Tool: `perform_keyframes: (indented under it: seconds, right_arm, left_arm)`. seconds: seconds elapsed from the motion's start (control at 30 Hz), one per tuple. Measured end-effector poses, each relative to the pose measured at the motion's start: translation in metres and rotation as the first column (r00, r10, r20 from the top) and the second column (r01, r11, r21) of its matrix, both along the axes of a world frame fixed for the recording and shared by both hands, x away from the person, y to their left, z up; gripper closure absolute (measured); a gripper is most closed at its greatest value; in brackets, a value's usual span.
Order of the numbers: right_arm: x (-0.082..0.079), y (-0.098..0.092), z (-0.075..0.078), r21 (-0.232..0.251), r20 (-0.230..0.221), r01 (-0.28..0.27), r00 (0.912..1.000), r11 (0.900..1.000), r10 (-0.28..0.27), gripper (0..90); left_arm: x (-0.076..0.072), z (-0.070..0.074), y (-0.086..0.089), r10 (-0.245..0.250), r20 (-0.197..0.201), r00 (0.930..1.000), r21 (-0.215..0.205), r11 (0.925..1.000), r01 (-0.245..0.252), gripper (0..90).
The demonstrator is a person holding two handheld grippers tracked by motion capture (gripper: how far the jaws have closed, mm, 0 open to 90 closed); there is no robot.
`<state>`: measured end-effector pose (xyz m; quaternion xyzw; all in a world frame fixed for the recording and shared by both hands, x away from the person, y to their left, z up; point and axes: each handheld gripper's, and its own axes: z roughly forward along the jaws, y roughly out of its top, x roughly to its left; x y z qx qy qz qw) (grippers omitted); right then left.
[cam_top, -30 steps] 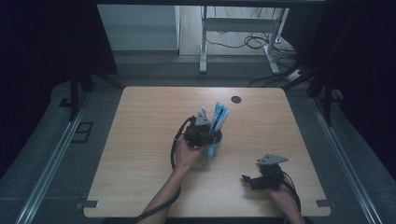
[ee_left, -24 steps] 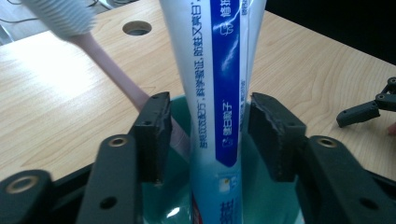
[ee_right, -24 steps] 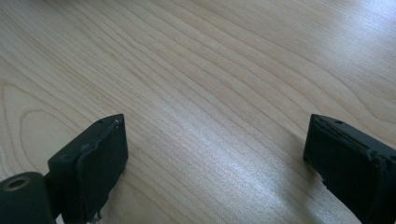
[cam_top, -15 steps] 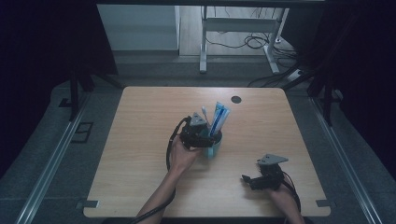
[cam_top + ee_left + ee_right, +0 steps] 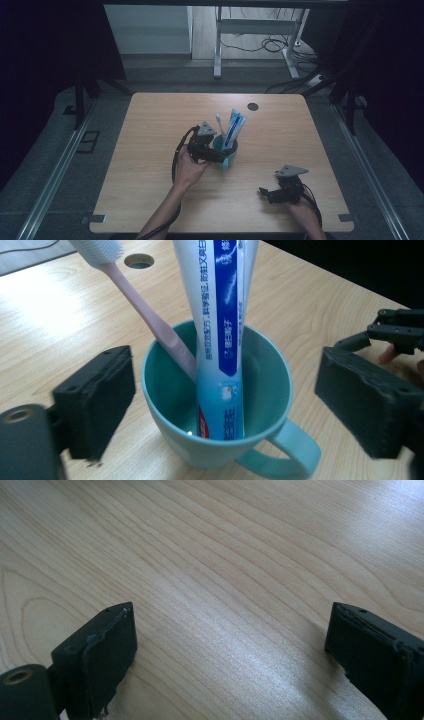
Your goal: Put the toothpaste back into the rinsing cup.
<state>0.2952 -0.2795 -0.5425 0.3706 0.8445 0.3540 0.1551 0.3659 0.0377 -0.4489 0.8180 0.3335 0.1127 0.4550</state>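
Teal ceramic mug (image 5: 224, 151) near mid-table (image 5: 150, 200), pale wood grain, well clear of every edge. Inside, leaning: glossy toothpaste tube (image 5: 234, 128), pink toothbrush (image 5: 219, 123). Left gripper (image 5: 214, 156) just beside the rim – fingers (image 5: 97, 400) just opened, flanking the mug, not pressing. Right gripper (image 5: 264, 192) near the front edge, fingers apart over bare wood.

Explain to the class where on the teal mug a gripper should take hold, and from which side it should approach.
Probably grip the teal mug across its round body, jaws either side of the wall below the rim, coming in level from the person's side. The toothpaste tube and pink toothbrush stand up out of the top, blocking a grasp from above, and the handle is thin and curved.
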Motion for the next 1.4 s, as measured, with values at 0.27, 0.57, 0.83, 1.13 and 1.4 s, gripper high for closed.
perform_keyframes:
  seconds: [0.27,0.57,0.83,1.13,1.4]
  right_arm:
    - [0.000,0.000,0.000,0.000,0.000,0.000,1.0000,1.000,0.000,6.4]
    - [0.000,0.000,0.000,0.000,0.000,0.000,1.0000,1.000,0.000,6.4]
    - [0.000,0.000,0.000,0.000,0.000,0.000,1.0000,1.000,0.000,6.4]
    - [0.000,0.000,0.000,0.002,-0.003,0.002,1.0000,1.000,-0.002,6.4]
    - [0.000,0.000,0.000,0.001,0.000,0.002,1.0000,1.000,-0.002,6.4]
  left_arm:
    - [-0.007,0.002,0.006,-0.009,0.004,1.0000,0.030,0.9995,0.008,0.0]
    - [-0.017,0.003,0.016,0.003,0.018,0.9998,0.033,0.9995,-0.003,0.0]
    - [-0.024,-0.004,0.031,0.007,0.001,1.0000,-0.002,1.0000,-0.007,0.0]
    - [-0.033,-0.013,0.053,0.002,-0.015,0.9999,-0.035,0.9994,-0.003,0.0]
    - [-0.041,-0.019,0.070,0.011,-0.044,0.9990,-0.055,0.9984,-0.014,0.0]
